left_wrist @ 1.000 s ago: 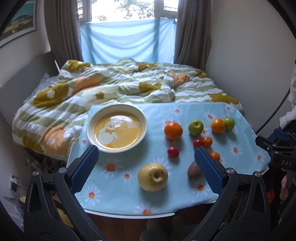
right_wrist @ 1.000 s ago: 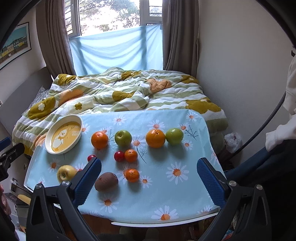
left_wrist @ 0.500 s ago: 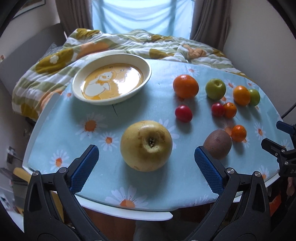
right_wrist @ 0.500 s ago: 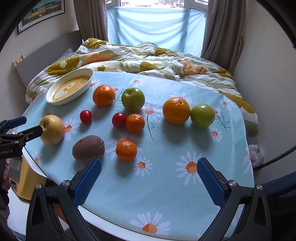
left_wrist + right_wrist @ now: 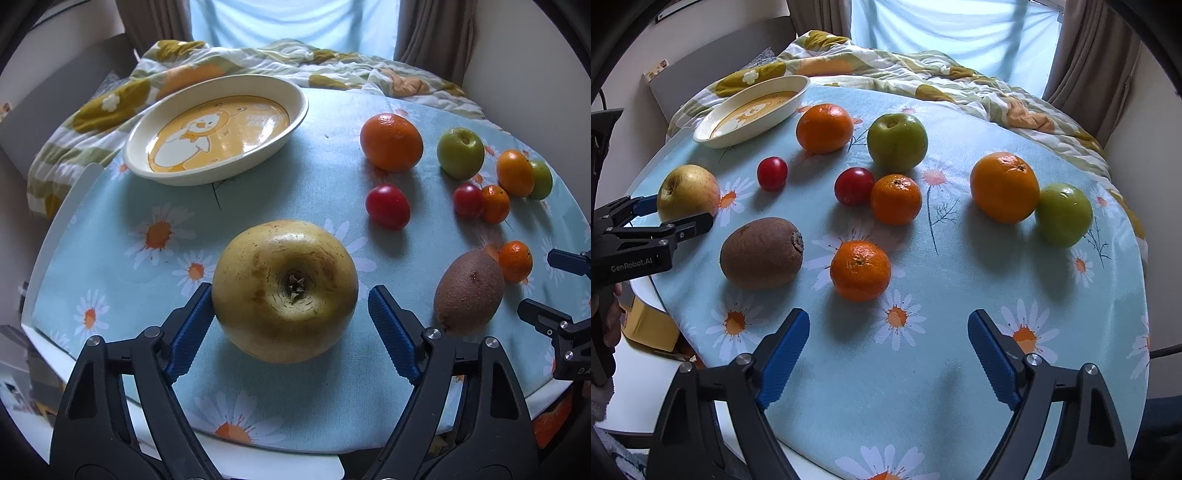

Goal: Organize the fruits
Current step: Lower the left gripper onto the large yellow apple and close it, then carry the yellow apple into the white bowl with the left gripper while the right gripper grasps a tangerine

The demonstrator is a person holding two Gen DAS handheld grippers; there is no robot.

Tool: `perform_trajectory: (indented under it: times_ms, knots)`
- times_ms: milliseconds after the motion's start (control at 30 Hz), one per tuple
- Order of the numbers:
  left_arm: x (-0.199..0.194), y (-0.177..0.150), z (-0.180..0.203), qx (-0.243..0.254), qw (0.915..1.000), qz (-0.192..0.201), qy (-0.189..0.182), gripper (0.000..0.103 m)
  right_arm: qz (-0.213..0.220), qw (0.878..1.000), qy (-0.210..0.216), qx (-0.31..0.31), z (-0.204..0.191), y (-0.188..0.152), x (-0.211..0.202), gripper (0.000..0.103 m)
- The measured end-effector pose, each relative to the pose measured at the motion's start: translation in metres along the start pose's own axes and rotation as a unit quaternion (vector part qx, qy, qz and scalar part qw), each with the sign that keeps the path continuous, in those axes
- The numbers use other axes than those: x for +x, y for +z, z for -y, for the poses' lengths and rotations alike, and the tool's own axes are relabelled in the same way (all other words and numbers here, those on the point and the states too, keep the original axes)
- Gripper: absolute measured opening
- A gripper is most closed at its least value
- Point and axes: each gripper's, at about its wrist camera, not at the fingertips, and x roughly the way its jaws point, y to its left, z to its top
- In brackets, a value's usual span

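Note:
A yellow apple (image 5: 284, 288) sits on the daisy tablecloth between the fingers of my left gripper (image 5: 290, 310). The left pad touches it and the right pad stands a little off, so the gripper is open. The apple also shows in the right wrist view (image 5: 687, 191) with the left gripper (image 5: 674, 216) around it. A cream dish with a duck picture (image 5: 216, 129) lies behind it, empty. My right gripper (image 5: 888, 336) is open and empty, just in front of a small mandarin (image 5: 860, 270).
A kiwi (image 5: 761, 252), two red plums (image 5: 772, 172) (image 5: 854, 185), two oranges (image 5: 824, 127) (image 5: 1004, 186), two green apples (image 5: 897, 142) (image 5: 1063, 215) and another mandarin (image 5: 895, 199) lie across the table. A bed with a quilt (image 5: 923, 74) is behind.
My left gripper has moved forward and its fingers now flank the yellow apple, closer together than before. My right gripper has moved in towards the fruit.

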Motion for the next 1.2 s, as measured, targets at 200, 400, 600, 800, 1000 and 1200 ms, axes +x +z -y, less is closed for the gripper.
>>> perform_trajectory:
  times_ms: [200,400,600,800,1000,1200]
  knots:
    - [0.006,0.003,-0.002,0.002,1.0000,-0.005,0.005,0.082,-0.007,1.000,0.010,-0.015,-0.007,0.007,0.008,0.068]
    - [0.003,-0.001,-0.005,0.009,0.9999,-0.006,0.002,0.082,-0.018,1.000,0.018,-0.011,-0.007,0.013,0.019,0.060]
    - [-0.004,-0.009,-0.008,0.008,0.9999,-0.011,0.001,0.082,-0.013,1.000,0.015,-0.018,-0.011,0.020,0.021,0.047]
    - [-0.008,-0.013,-0.007,0.005,0.9999,-0.010,0.000,0.082,-0.004,0.999,0.014,-0.029,-0.013,0.022,0.020,0.034]
    - [-0.023,-0.014,-0.005,-0.002,1.0000,0.002,-0.003,0.082,0.008,1.000,0.019,-0.023,-0.010,0.024,0.008,0.033]
    - [-0.051,-0.006,-0.004,-0.009,0.9997,0.021,-0.004,0.082,0.023,0.999,0.023,-0.020,-0.009,0.027,-0.011,0.033]
